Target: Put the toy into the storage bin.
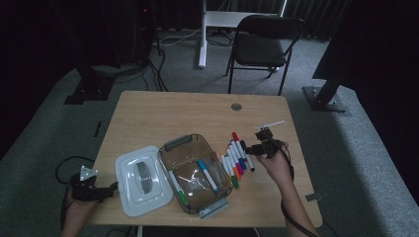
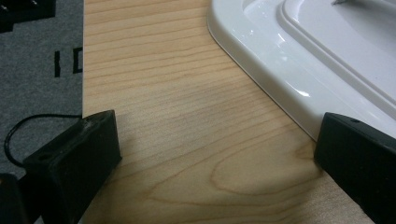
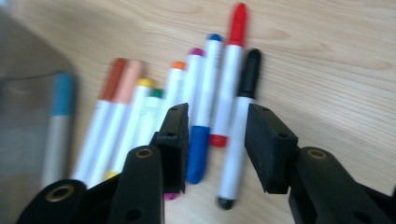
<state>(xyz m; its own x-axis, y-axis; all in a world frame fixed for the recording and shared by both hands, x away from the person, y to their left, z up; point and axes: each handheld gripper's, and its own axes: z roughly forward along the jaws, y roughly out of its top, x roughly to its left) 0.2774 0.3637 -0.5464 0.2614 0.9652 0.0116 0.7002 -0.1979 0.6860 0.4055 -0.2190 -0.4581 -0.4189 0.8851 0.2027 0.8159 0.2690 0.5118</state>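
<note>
Black blocky right gripper (image 3: 217, 144) fingers straddle glossy markers (image 3: 205, 102).

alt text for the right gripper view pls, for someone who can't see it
The right gripper hangs with its two black jaws parted just above a row of capped markers on a wooden table. The blue, red and black markers show in the gap between the jaws. At the left edge, a light-blue marker lies in a clear box.
</note>
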